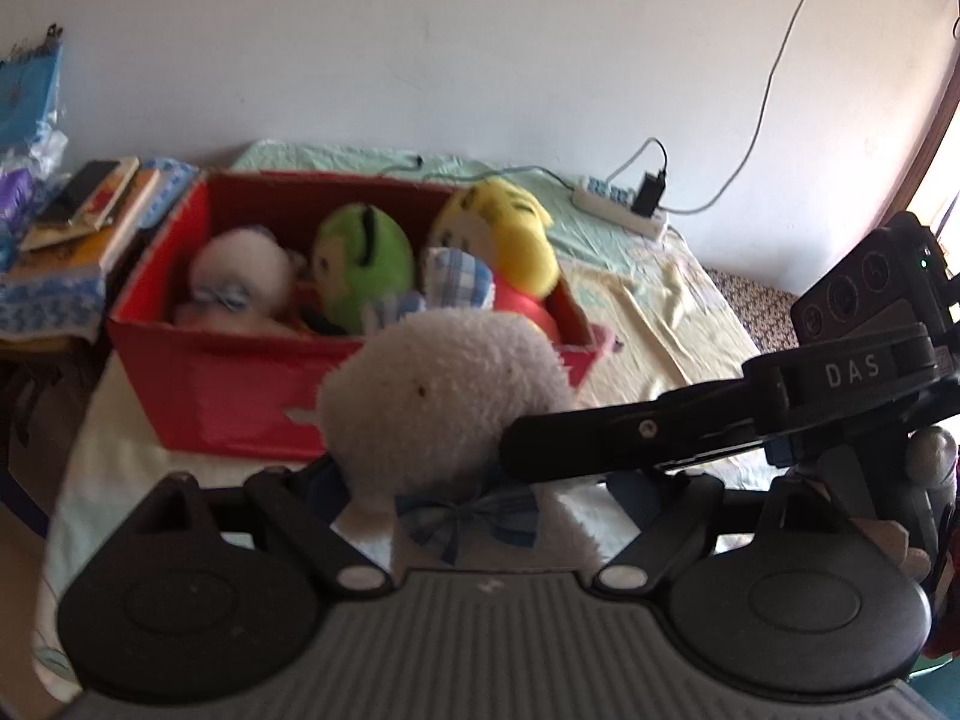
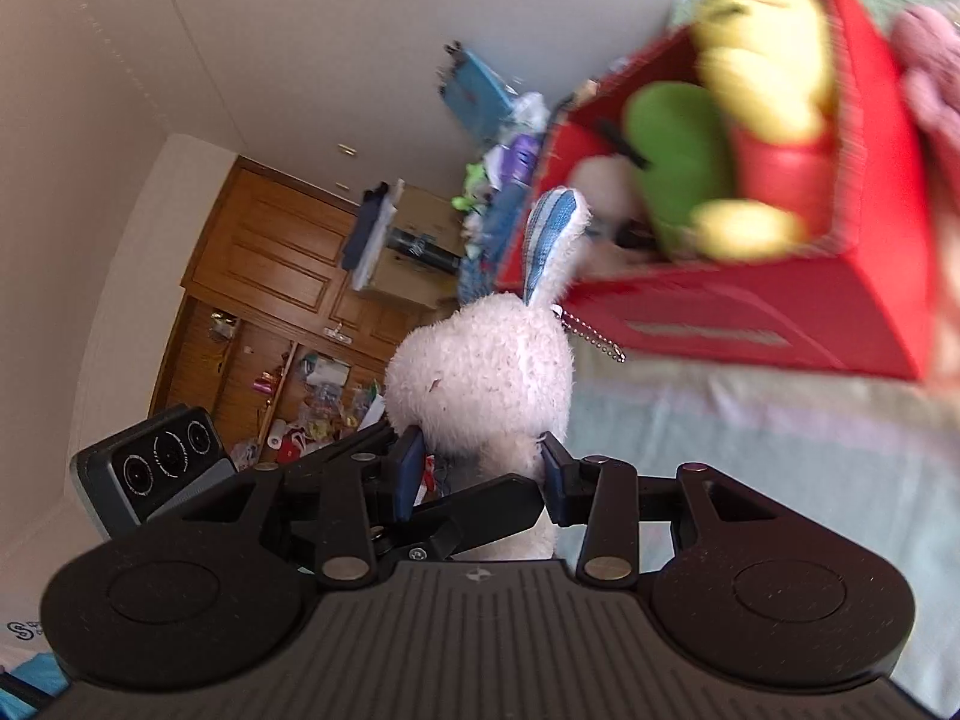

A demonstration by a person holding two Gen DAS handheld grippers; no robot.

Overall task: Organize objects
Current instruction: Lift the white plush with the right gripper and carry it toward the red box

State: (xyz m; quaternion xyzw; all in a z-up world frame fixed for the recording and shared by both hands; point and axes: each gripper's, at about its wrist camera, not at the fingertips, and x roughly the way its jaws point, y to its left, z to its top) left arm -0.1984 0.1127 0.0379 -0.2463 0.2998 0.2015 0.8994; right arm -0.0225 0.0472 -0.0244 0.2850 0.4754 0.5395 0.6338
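A white plush bunny (image 1: 444,402) with a blue checked bow and a blue-lined ear (image 2: 555,222) hangs just in front of the red box (image 1: 240,384). My left gripper (image 1: 468,480) is shut on its lower body. My right gripper (image 2: 480,471) has its blue pads (image 2: 411,468) pressed on the bunny (image 2: 480,372) below the head. One right-gripper finger (image 1: 600,438) reaches in from the right. In the box (image 2: 750,312) lie a green plush (image 1: 363,264), a yellow plush (image 1: 510,234) and a white plush (image 1: 243,270).
The box stands on a bed with a pale sheet (image 1: 660,300). A power strip (image 1: 624,210) with a charger lies behind it, and stacked books (image 1: 90,204) sit to the left. A pink plush (image 2: 924,60) is beside the box. A wooden cupboard (image 2: 282,264) stands across the room.
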